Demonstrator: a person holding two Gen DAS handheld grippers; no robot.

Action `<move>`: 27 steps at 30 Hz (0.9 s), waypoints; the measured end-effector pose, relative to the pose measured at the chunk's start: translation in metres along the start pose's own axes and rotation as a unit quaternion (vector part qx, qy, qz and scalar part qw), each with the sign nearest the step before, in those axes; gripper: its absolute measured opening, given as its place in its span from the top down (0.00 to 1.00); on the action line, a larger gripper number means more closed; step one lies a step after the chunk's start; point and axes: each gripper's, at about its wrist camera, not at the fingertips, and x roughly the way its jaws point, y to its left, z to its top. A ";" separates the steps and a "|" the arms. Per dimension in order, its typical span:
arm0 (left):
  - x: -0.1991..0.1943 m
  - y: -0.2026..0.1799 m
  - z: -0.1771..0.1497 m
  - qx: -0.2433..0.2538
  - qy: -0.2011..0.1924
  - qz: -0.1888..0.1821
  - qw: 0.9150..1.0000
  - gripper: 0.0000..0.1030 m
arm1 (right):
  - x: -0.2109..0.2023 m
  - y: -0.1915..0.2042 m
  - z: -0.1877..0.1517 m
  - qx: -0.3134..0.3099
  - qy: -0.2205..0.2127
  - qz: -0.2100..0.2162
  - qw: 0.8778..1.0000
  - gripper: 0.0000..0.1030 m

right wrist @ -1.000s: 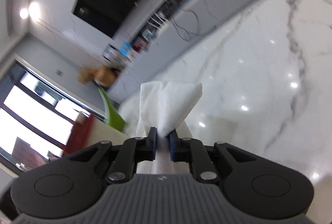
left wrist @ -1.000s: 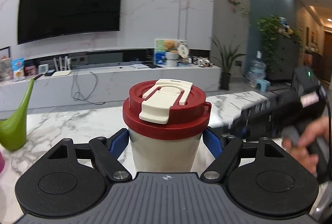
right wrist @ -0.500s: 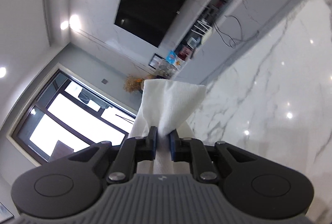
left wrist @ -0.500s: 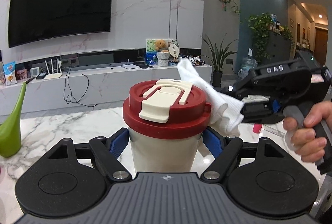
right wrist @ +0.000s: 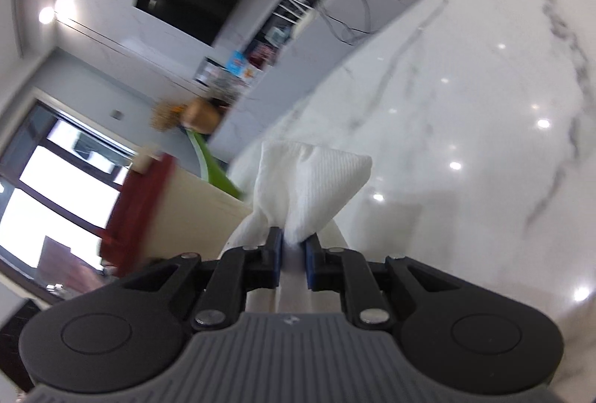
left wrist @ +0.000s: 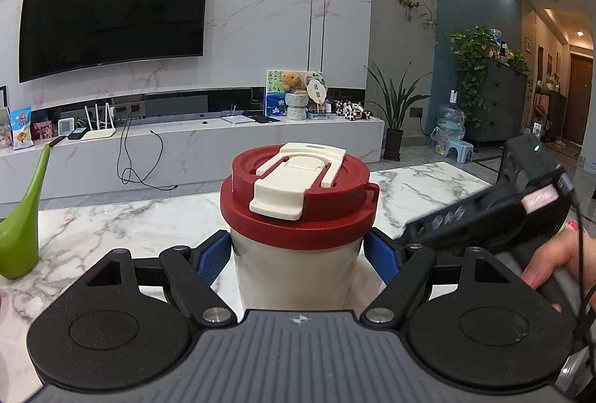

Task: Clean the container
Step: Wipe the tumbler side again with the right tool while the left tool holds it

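Observation:
A cream cup (left wrist: pixel 294 272) with a red lid (left wrist: pixel 298 213) and a cream flip tab stands upright between the blue pads of my left gripper (left wrist: pixel 298 254), which is shut on its body. My right gripper (right wrist: pixel 292 250) is shut on a folded white paper towel (right wrist: pixel 309 179). In the right wrist view the cup (right wrist: pixel 186 216) lies blurred at the left, beside the towel. In the left wrist view the right gripper's body (left wrist: pixel 495 213) sits low at the cup's right side; the towel is hidden there.
The marble table (left wrist: pixel 111 227) carries a green watering can (left wrist: pixel 22 227) at the left. Beyond the table are a TV wall and a low white console. A hand (left wrist: pixel 551 261) holds the right gripper's handle at the right edge.
The right gripper has dropped from beside the lid down to the cup's lower right side. The towel, seen against the lid half a second ago, is now out of the left view.

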 end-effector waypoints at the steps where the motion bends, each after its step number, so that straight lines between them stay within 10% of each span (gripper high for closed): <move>1: 0.000 0.001 0.000 0.000 0.000 0.000 1.000 0.25 | 0.004 -0.002 -0.001 0.001 0.005 -0.011 1.000 0.85; 14: 0.000 0.003 -0.004 -0.014 -0.003 0.029 0.999 0.23 | 0.026 -0.006 -0.012 -0.005 0.039 -0.082 0.996 0.84; 27: 0.003 -0.037 -0.012 -0.066 -0.039 0.170 0.982 0.20 | 0.021 -0.001 -0.013 -0.003 0.037 -0.083 0.996 0.84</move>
